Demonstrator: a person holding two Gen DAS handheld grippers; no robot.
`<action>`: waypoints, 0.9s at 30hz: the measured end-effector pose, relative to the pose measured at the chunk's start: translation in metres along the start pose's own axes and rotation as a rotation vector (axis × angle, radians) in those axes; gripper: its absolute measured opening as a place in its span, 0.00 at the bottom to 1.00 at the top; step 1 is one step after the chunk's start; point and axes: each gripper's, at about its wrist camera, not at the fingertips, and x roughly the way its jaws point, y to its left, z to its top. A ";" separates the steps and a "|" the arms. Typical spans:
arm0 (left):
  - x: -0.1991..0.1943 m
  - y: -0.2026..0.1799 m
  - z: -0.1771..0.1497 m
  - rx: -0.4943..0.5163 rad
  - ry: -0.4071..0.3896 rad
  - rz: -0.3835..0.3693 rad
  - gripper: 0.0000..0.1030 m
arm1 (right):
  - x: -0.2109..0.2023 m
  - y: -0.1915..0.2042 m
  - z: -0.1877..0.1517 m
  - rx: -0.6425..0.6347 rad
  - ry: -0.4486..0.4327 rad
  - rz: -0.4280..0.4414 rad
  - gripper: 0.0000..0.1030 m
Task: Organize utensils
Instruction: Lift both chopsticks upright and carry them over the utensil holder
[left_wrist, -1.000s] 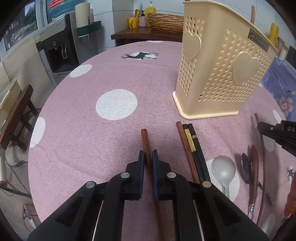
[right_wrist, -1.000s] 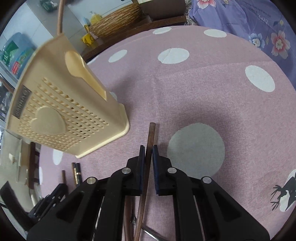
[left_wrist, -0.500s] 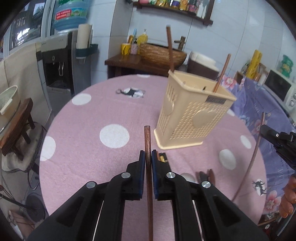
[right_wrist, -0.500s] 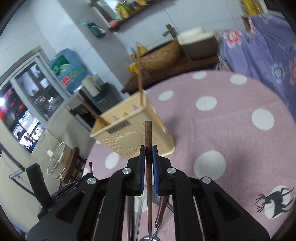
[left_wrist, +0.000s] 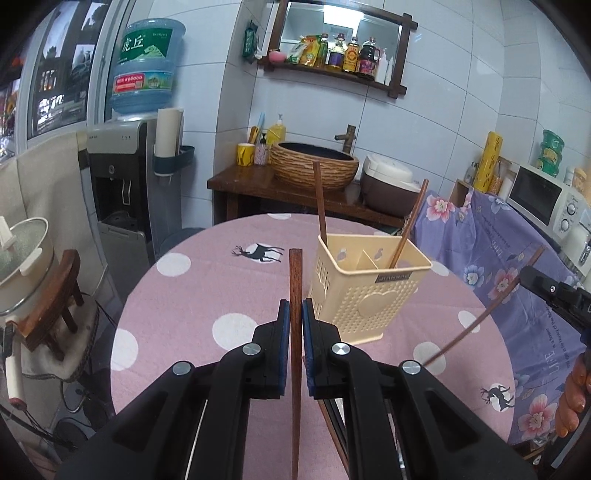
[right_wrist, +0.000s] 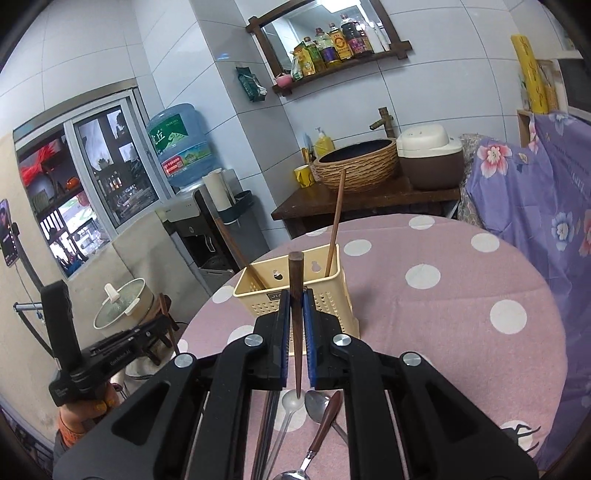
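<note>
Both grippers now sit high above the pink tablecloth (left_wrist: 192, 295) instead of low against it. The left gripper (left_wrist: 295, 314) carries its brown chopstick (left_wrist: 295, 280) clear of the cloth, the cream holder (left_wrist: 364, 291) now below and ahead-right. The right gripper (right_wrist: 295, 306) lifts its own chopstick (right_wrist: 295, 280) upright, with the spoons (right_wrist: 317, 402) left beneath it

"虎丘" on the water jug (left_wrist: 146, 66)
</note>
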 end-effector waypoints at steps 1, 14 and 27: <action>0.000 0.000 0.002 0.000 -0.005 0.001 0.08 | 0.000 0.000 -0.001 -0.006 0.003 -0.002 0.08; -0.010 0.002 0.013 0.003 -0.054 0.011 0.08 | -0.002 0.007 0.003 -0.067 0.019 -0.006 0.08; -0.015 0.000 0.040 -0.002 -0.070 -0.017 0.08 | -0.004 0.009 0.023 -0.081 0.026 0.005 0.08</action>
